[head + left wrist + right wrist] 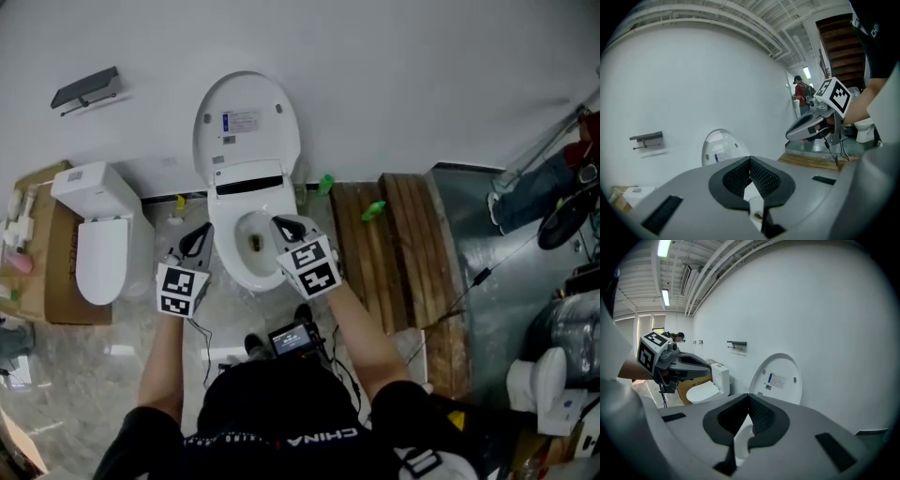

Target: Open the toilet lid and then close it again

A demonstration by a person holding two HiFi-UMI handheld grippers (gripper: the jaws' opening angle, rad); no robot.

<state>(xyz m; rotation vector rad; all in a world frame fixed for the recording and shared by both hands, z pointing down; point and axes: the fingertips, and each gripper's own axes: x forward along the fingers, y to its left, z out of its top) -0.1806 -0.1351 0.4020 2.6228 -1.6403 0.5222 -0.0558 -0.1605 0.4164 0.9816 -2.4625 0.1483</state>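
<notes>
The white toilet's lid (246, 117) stands raised against the wall, leaving the bowl (234, 272) uncovered. My left gripper (195, 240) hangs just left of the bowl, jaws shut and holding nothing. The right gripper (284, 227) hovers over the bowl's right rim, also shut and empty. The left gripper view shows its closed tips (750, 161) in front of the lid (721, 146), with the right gripper (806, 127) off to the right. In the right gripper view, closed tips (749, 397) point toward the lid (780, 378), and the left gripper (693, 363) is at left.
A second toilet (98, 234) with its lid down stands to the left on cardboard (56, 281). A dark holder (86, 89) is fixed to the wall. Wooden planks (394, 244) lie to the right, with cables and clutter beyond. A small device (292, 339) sits on the floor.
</notes>
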